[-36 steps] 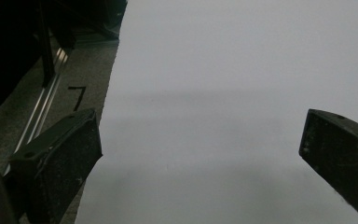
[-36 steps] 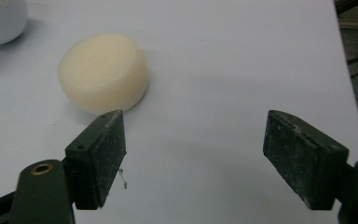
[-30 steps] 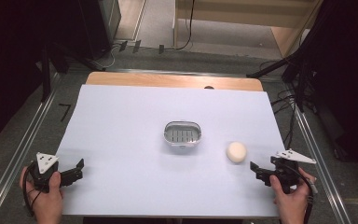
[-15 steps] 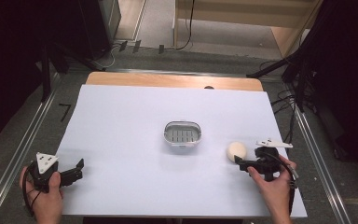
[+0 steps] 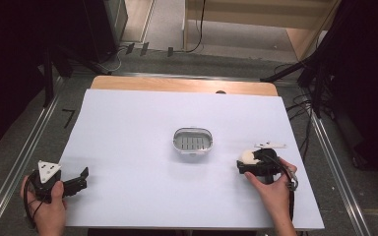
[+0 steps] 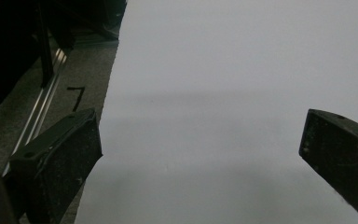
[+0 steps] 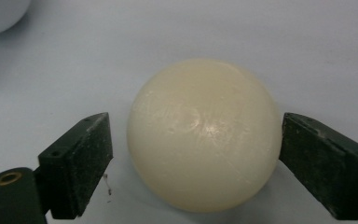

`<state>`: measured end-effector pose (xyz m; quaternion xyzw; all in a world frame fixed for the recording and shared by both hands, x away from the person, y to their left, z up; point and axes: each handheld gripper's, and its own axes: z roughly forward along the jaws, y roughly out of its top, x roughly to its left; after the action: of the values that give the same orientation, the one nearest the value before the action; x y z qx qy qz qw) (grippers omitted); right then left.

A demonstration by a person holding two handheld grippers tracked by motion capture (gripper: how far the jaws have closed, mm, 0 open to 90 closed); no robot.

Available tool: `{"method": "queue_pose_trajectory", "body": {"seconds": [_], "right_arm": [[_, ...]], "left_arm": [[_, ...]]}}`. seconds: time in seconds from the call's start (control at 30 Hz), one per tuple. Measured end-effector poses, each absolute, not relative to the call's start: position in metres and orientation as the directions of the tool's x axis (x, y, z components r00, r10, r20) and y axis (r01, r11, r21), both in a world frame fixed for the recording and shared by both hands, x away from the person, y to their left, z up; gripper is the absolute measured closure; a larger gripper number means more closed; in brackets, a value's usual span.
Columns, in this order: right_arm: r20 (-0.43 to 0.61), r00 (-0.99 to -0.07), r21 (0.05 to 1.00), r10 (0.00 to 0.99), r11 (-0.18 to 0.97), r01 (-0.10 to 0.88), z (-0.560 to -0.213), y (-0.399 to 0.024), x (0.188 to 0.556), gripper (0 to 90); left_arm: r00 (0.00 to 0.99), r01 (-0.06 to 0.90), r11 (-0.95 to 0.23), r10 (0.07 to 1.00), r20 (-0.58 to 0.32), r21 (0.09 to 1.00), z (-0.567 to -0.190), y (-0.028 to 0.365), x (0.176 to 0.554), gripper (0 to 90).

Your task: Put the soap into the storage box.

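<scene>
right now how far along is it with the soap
Done: the right gripper has reached the cream soap, which sits between its jaws on the white table. In hand: the jaws have just been closing, with a gap on one side, so no grip yet. Left: gripping, lifting and probably carrying it to the soap dish. The left gripper rests open.

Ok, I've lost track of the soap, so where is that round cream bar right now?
The round cream soap bar lies on the white table, right of the small oval metal dish, between the right gripper's open fingers.
</scene>
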<state>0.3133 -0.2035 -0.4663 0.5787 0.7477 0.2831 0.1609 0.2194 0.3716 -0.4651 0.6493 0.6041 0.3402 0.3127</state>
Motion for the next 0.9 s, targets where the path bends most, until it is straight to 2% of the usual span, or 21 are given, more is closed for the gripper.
{"method": "queue_pose_trajectory", "body": {"seconds": [0.13, 0.43, 0.5, 0.9], "right_arm": [[0.076, -0.245, 0.617, 0.967, 0.147, 0.773, -0.4669, -0.2044, 0.3131, 15.7], [0.092, -0.231, 0.621, 0.969, 0.125, 0.773, -0.4721, -0.2054, 0.3123, 20.4], [0.103, -0.227, 0.623, 0.969, 0.115, 0.773, -0.4721, -0.2055, 0.3119, 24.4], [0.113, -0.187, 0.640, 0.976, 0.072, 0.765, -0.4676, -0.2125, 0.3116, 24.9]], "left_arm": [[0.039, 0.572, -0.075, 0.997, 0.064, 0.817, -0.4650, 0.3716, 0.2194, 0.0], [0.037, 0.572, -0.077, 0.997, 0.068, 0.817, -0.4649, 0.3713, 0.2191, 0.0], [0.036, 0.573, -0.077, 0.997, 0.068, 0.816, -0.4648, 0.3712, 0.2190, 0.0], [0.040, 0.572, -0.077, 0.997, 0.066, 0.817, -0.4649, 0.3718, 0.2192, 0.0]]}}
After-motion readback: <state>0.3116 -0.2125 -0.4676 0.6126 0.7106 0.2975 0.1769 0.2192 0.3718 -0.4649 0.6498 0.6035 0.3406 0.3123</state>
